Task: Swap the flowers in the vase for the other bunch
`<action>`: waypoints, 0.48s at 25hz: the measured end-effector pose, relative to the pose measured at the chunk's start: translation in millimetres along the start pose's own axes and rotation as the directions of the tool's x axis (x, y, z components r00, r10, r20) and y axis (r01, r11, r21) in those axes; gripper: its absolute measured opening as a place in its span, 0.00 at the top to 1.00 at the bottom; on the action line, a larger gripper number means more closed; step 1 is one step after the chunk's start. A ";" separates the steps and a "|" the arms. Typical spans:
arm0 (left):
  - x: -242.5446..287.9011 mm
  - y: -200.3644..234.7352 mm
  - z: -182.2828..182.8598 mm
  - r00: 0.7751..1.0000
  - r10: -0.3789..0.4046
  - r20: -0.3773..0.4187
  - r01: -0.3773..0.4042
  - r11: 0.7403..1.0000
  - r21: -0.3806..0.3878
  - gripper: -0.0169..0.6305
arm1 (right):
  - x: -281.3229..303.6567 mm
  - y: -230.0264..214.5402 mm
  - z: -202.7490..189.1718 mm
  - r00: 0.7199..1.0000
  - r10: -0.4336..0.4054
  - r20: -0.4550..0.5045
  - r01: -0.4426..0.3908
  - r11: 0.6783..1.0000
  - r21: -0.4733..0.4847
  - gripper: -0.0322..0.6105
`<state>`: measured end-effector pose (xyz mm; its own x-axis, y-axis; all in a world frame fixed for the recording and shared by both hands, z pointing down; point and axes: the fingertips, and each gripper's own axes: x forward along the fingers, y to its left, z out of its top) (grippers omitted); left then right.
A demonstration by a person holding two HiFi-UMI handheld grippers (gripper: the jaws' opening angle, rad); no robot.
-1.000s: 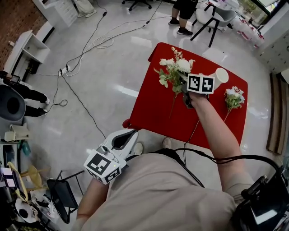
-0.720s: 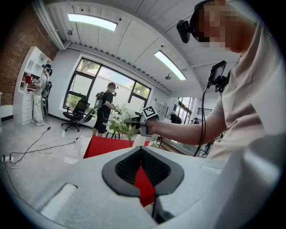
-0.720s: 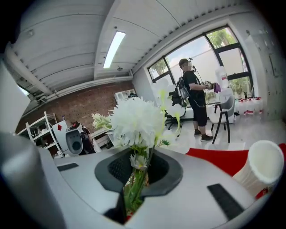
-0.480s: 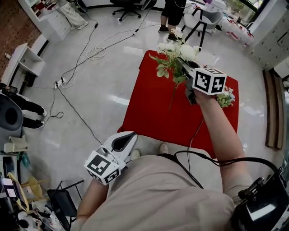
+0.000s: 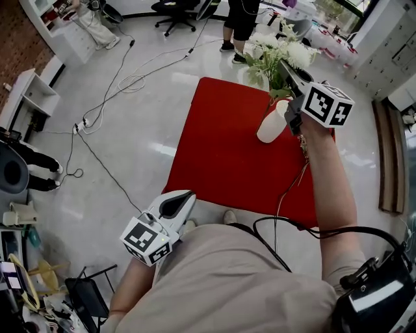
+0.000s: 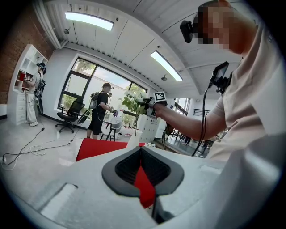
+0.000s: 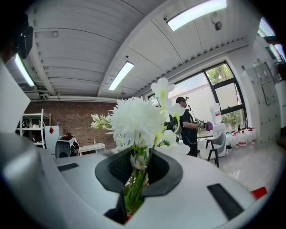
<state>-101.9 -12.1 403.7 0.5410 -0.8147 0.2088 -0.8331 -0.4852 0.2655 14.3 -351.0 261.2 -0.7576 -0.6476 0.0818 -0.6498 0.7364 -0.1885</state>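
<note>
My right gripper (image 5: 294, 83) is raised high over the red table (image 5: 221, 149) and is shut on the stems of a bunch of white flowers (image 5: 279, 53). In the right gripper view the green stems (image 7: 134, 188) run down between the jaws and the blooms (image 7: 137, 117) fill the middle. A white vase (image 5: 270, 123) stands on the table just below that hand. The other bunch is hidden behind my right arm. My left gripper (image 5: 183, 198) hangs low by my body, off the table's near corner, shut and empty. The left gripper view shows the raised bunch (image 6: 132, 102) from the side.
Cables (image 5: 123, 78) trail over the glossy floor left of the table. A person (image 5: 242, 19) stands beyond the table's far edge, next to an office chair (image 5: 172, 8) and a stool. White shelves (image 5: 29, 91) line the left wall.
My right gripper has risen well above the table with the white bunch, whose stems now hang free of the tabletop. The left gripper has drifted only slightly.
</note>
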 end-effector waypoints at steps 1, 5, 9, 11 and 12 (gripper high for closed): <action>2.9 -0.9 1.6 1.000 -0.002 0.001 0.002 1.000 0.002 0.96 | -3.2 -6.0 8.2 1.000 -0.010 0.014 0.010 1.000 -0.006 0.87; 13.5 -1.9 10.3 1.000 -0.008 0.006 0.008 1.000 0.017 0.96 | -13.5 -28.5 41.9 0.996 -0.054 0.073 0.057 0.998 -0.041 0.87; 30.2 -4.8 15.1 1.000 -0.016 0.001 0.016 1.000 0.024 0.96 | -24.6 -54.8 71.0 0.988 -0.091 0.123 0.102 0.991 -0.085 0.87; 38.8 -7.4 14.5 1.000 -0.018 -0.002 0.018 1.000 0.025 0.96 | -30.6 -68.8 78.1 0.984 -0.109 0.140 0.124 0.987 -0.103 0.87; 41.1 -9.2 14.1 1.000 -0.020 -0.003 0.020 0.999 0.025 0.96 | -34.2 -73.8 80.3 0.982 -0.117 0.147 0.134 0.985 -0.107 0.87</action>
<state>-73.6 -45.6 396.6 0.5580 -0.8039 0.2058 -0.8247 -0.5094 0.2458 93.1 -398.9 193.7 -0.6587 -0.7513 -0.0418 -0.7482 0.6598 -0.0698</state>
